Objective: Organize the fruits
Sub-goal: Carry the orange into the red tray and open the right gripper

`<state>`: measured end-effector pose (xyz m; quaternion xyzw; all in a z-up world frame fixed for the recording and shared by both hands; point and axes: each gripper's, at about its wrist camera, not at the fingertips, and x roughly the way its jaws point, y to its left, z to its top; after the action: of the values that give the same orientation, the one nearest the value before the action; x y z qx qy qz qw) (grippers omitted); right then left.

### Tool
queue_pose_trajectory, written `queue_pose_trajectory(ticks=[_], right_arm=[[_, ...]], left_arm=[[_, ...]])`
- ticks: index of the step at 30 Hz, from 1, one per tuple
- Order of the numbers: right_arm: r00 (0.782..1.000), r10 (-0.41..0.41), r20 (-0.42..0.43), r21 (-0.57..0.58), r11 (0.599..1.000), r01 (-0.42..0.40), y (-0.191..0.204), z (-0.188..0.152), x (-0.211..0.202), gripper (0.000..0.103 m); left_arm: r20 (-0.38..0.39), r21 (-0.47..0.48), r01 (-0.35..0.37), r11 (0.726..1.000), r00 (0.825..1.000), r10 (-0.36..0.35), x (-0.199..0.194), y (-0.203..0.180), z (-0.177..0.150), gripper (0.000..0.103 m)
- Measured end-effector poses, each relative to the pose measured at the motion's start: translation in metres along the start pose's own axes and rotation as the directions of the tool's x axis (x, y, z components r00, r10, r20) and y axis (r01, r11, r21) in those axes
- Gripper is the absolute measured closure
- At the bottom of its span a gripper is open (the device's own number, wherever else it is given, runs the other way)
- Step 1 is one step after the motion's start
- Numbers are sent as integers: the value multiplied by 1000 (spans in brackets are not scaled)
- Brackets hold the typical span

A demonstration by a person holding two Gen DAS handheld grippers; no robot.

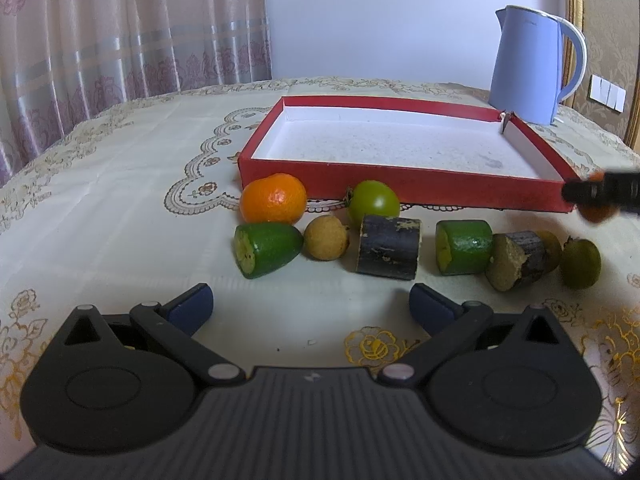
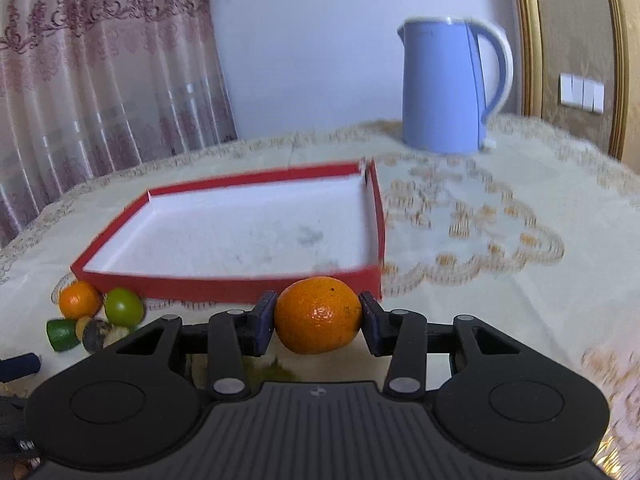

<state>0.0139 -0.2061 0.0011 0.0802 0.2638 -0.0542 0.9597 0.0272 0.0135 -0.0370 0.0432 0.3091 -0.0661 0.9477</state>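
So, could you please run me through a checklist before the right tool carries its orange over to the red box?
1. Grip: right tool pads press both sides of the orange: ok.
2. Orange clear of the tablecloth: cannot tell.
3. Red box floor bare, room for the orange: ok.
4. Near wall of the box stands between orange and floor, so it must be cleared: not ok yet.
5. Left tool open, empty, short of the fruit row: ok.
6. Blue kettle stands behind the box, out of the path: ok.
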Motion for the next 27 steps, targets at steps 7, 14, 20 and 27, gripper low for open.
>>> queue_pose_trajectory(ticks=[7,14,20,27], right_arm=[[997,-14,73,-65,998,18,9,29,13,60],[999,-33,24,-110,993,35,20,54,71,60],[997,-70,-44,-121,991,64,22,60,117,60],[991,-85,-103,-131,989,72,20,62,134,59]], left_arm=[[-10,-7,19,1000,1000,-19,8,5,8,0],[-24,-32,39,999,999,-40,11,9,9,0],[-24,-28,36,999,999,-36,11,8,8,0],[-24,-26,34,999,999,-34,11,8,8,0]])
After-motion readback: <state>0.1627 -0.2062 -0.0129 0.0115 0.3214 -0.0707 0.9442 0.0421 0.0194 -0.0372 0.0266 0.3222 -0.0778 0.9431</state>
